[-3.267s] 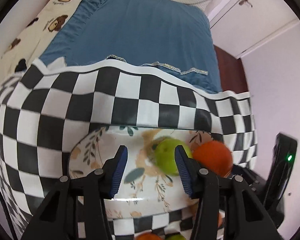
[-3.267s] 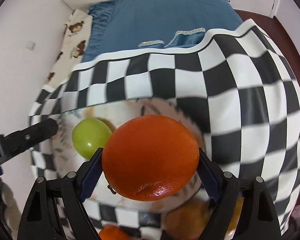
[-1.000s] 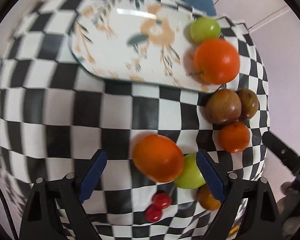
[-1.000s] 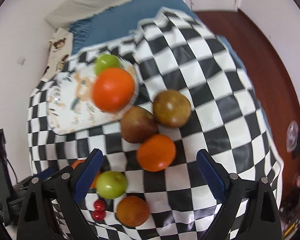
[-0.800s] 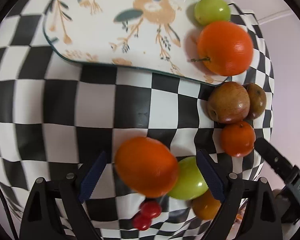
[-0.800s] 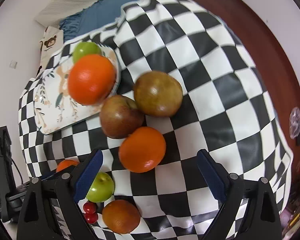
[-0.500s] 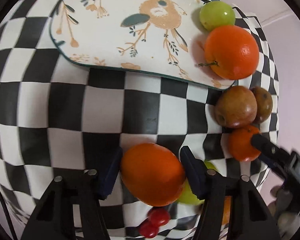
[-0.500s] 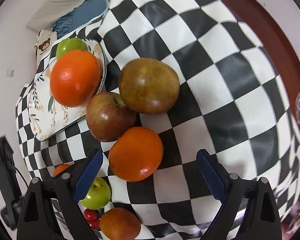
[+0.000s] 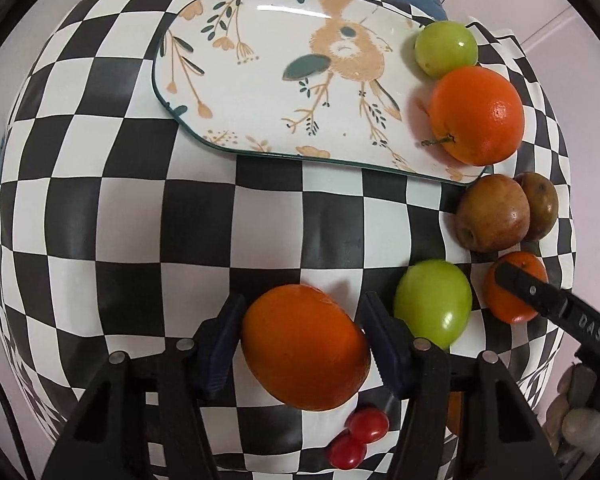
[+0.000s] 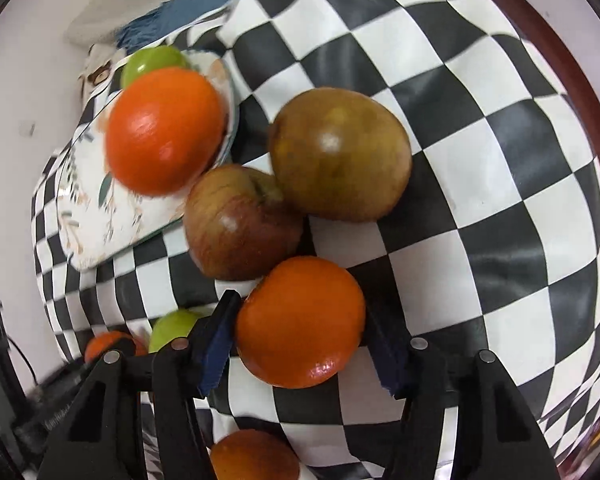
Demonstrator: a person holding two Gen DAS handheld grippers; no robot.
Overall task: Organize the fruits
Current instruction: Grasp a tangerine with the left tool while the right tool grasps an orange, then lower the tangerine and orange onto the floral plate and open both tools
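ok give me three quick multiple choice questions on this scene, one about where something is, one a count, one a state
1. Where is the small green fruit at the far end of the scene?
A. on the floral plate
B. between the left gripper's fingers
C. on the blue bedding

2. How many fruits lie on the floral plate?
A. none
B. two
C. five

3. What is the left gripper doing?
A. wide open over a bare plate
B. shut on an orange
C. shut on the red cherry tomatoes

Answers: 1 A, it sits on the plate's right end beside the stemmed orange. 2 B, only those two rest on it. 3 B, both pads press the sides of the large orange.
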